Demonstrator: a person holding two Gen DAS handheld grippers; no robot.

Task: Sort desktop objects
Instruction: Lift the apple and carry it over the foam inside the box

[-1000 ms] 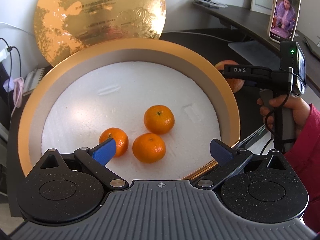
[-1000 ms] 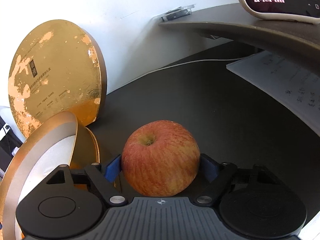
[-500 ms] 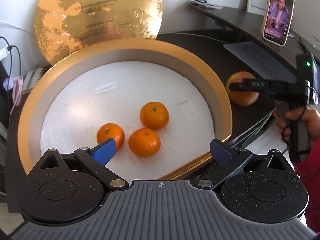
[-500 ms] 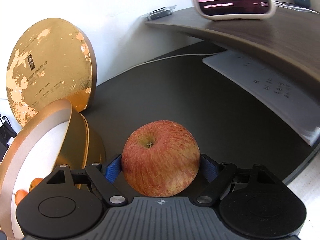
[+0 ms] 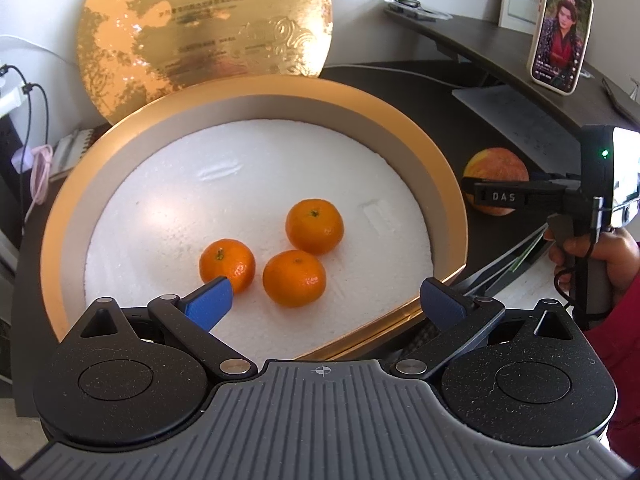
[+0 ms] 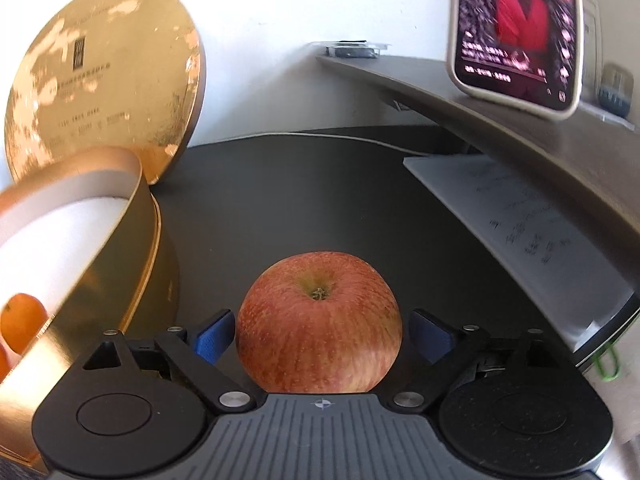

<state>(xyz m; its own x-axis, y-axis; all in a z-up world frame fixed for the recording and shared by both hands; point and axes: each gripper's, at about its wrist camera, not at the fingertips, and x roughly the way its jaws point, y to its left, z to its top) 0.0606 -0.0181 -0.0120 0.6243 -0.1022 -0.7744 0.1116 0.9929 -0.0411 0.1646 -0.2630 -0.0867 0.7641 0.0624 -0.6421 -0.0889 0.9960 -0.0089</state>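
My apple (image 6: 319,322) now sits on the dark desk (image 6: 304,192) between the blue pads of my right gripper (image 6: 320,334), and there is a visible gap on each side of it. Half a second ago those pads were pressed against its skin; now the jaws stand apart and the fruit rests free, stem dimple facing up toward the camera rather than to the side as before. In the left wrist view the same apple (image 5: 496,178) lies just right of the round gold box (image 5: 452,216), lower than it sat a second ago, when it was up level with the box's rim.

My left gripper (image 5: 326,300) hangs wide open over the near edge of the box, holding nothing, as in the earlier frames. Three mandarins (image 5: 294,278) lie clustered on the white foam lining, unchanged. The gold lid (image 5: 204,28) leans upright against the wall behind the box.

Farther out, a phone (image 6: 516,28) with a lit screen stands on the raised shelf, more upright in the right wrist view than half a second ago, and printed paper (image 6: 532,236) lies under the shelf edge.
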